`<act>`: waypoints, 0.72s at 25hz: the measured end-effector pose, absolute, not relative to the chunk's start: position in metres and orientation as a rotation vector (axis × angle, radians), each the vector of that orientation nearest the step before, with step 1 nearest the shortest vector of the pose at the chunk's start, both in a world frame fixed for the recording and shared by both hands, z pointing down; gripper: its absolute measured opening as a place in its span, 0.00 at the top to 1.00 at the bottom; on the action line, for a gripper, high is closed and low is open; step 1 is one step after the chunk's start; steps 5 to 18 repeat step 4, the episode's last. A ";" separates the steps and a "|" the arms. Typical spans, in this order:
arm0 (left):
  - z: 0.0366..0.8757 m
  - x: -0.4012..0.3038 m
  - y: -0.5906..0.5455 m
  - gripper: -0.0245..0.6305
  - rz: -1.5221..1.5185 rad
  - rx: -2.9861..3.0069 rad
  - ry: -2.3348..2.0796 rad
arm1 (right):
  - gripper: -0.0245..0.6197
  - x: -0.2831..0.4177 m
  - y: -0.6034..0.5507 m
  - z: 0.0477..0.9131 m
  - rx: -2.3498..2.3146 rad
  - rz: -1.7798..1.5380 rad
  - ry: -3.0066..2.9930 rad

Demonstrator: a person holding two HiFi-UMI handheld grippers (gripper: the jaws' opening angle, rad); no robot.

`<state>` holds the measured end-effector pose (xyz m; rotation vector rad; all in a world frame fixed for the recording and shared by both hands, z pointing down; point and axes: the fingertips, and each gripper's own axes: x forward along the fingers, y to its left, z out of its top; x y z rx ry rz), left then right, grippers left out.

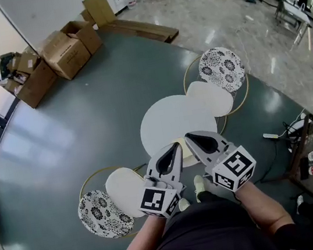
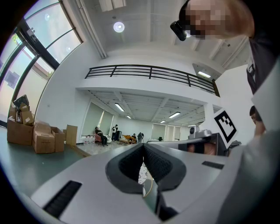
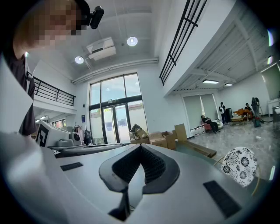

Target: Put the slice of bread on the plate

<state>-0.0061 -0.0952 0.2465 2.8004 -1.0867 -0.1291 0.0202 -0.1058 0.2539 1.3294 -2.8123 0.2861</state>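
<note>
Head view: my left fingers and right fingers sit closed and empty over the near edge of the round white surface. A cream patch beneath them may be bread or plate; I cannot tell. Left gripper view: closed together. Right gripper view: likewise closed.

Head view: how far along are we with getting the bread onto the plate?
Done: nothing that shows; no bread is visible on the round white table. In hand: nothing; the left gripper and right gripper are shut and empty at its near edge. A pale round shape between them may be the plate; unclear. Left: find the bread, grip it, place it.
</note>
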 end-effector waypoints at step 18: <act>0.246 -0.007 -0.099 0.95 -0.139 2.802 -1.096 | 0.95 0.018 -0.109 0.254 1.319 0.272 -2.817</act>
